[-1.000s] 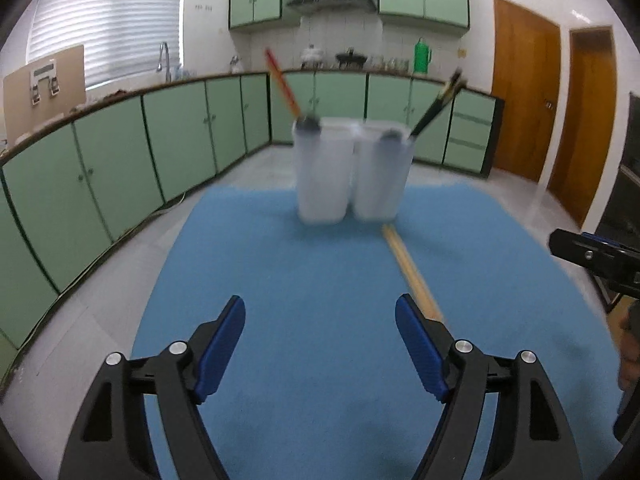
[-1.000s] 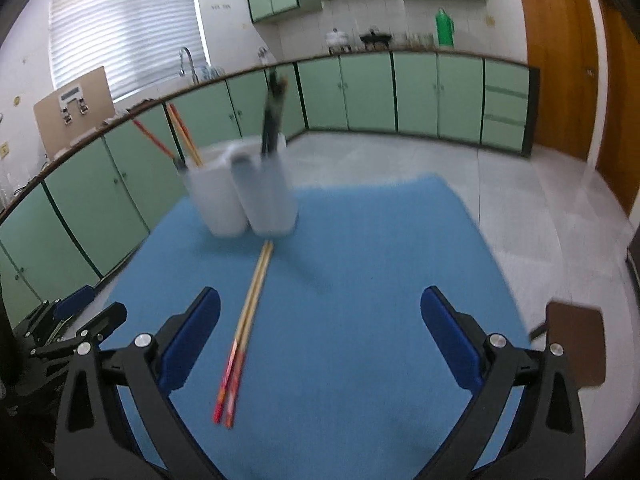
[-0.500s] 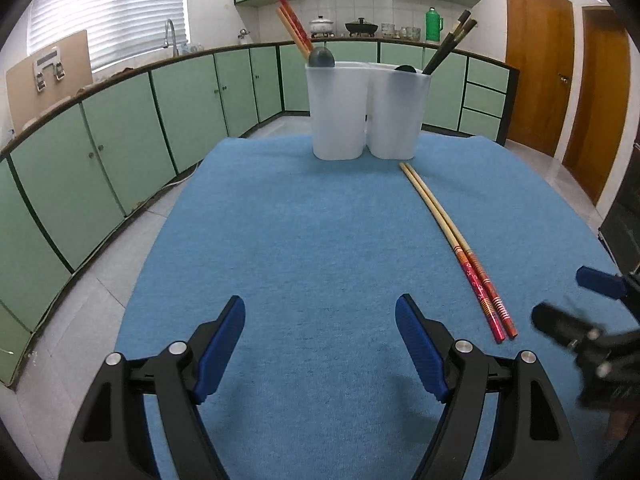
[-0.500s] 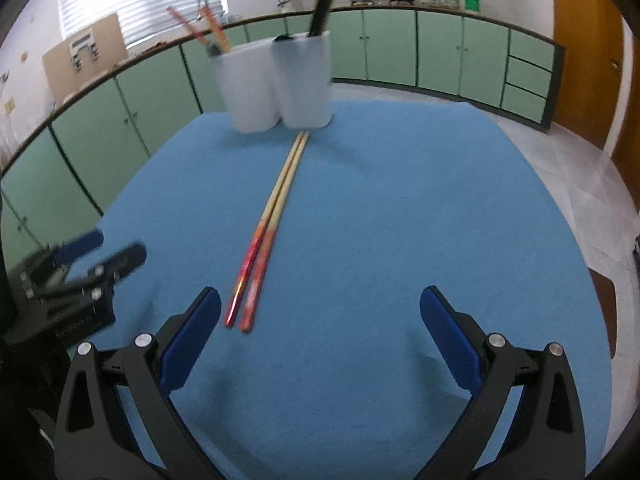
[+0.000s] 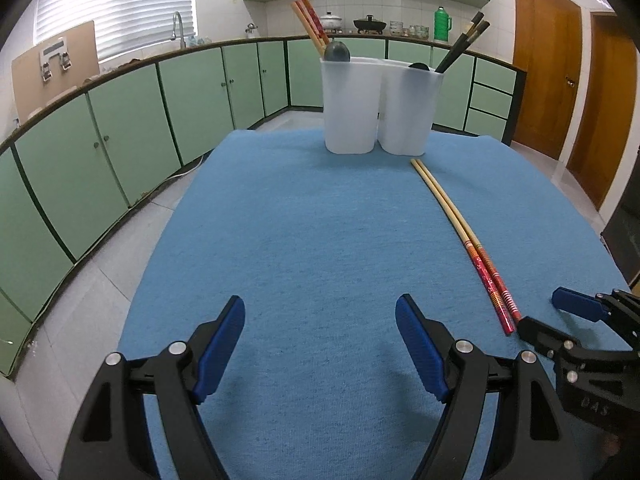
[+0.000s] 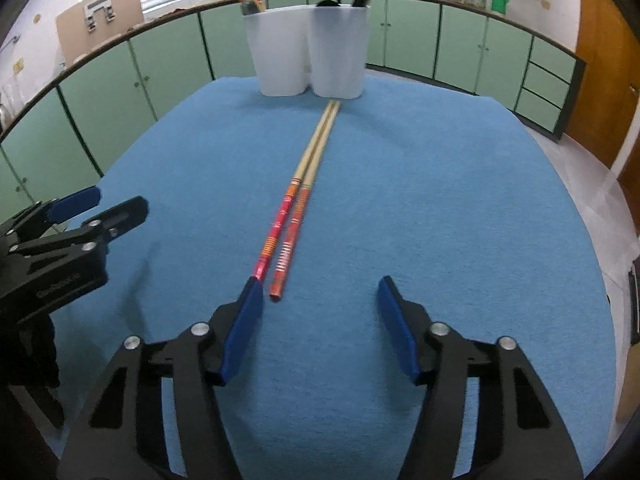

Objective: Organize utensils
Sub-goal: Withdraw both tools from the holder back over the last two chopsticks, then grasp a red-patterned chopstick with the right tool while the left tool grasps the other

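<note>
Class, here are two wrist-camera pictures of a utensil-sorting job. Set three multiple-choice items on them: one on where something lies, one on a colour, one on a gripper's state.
1. Where does the loose pair of chopsticks lie?
A. Inside the white holder
B. Flat on the blue cloth, tips toward the holder
C. On the floor

2. What colour are the decorated ends of that pair?
A. Red
B. Green
C. Black

3. How does the right gripper stand?
A. Shut on the chopsticks
B. Shut on nothing
C. Open, holding nothing

Key:
1 B: the pair rests on the blue cloth, running up to the white holder.
2 A: the near ends show red patterned bands, while the far ends are plain wood.
3 C: its blue pads are spread wide, the chopstick ends just ahead of the left pad.
</note>
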`<move>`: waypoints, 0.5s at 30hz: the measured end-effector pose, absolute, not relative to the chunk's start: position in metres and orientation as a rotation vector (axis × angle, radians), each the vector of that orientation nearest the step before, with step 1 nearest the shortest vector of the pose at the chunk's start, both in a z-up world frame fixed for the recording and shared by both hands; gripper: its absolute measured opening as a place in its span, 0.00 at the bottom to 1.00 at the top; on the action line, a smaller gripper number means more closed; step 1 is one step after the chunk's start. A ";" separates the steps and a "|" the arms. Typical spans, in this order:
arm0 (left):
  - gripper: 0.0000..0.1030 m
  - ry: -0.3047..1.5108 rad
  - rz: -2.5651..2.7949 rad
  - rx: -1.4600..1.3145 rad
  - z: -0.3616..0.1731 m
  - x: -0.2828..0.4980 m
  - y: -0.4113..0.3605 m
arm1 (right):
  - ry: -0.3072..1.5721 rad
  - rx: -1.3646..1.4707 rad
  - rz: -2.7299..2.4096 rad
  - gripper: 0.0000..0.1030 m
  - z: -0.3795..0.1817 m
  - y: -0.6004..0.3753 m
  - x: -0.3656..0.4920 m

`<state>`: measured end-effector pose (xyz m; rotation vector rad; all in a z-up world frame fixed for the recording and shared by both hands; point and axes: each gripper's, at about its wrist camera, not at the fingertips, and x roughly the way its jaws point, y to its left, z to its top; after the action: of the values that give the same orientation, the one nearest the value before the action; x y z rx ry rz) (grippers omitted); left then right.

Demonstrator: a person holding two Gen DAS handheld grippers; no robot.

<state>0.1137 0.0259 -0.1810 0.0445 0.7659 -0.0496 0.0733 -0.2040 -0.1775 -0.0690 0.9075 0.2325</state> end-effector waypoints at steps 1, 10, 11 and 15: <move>0.74 0.767 -0.048 0.042 -0.181 0.114 0.026 | 0.908 -0.070 0.220 0.55 -0.177 -0.206 0.074; 0.75 0.770 -0.048 0.034 -0.182 0.114 0.027 | 0.910 -0.069 0.237 0.45 -0.179 -0.204 0.074; 0.75 0.770 -0.049 0.036 -0.182 0.115 0.027 | 0.908 -0.080 0.240 0.41 -0.179 -0.201 0.074; 0.75 0.773 -0.050 0.048 -0.183 0.115 0.024 | 0.905 -0.096 0.250 0.13 -0.180 -0.196 0.076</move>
<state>0.1153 0.0238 -0.1826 0.0478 0.7728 -0.0502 0.0758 -0.1963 -0.1800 -0.0959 0.9050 0.2504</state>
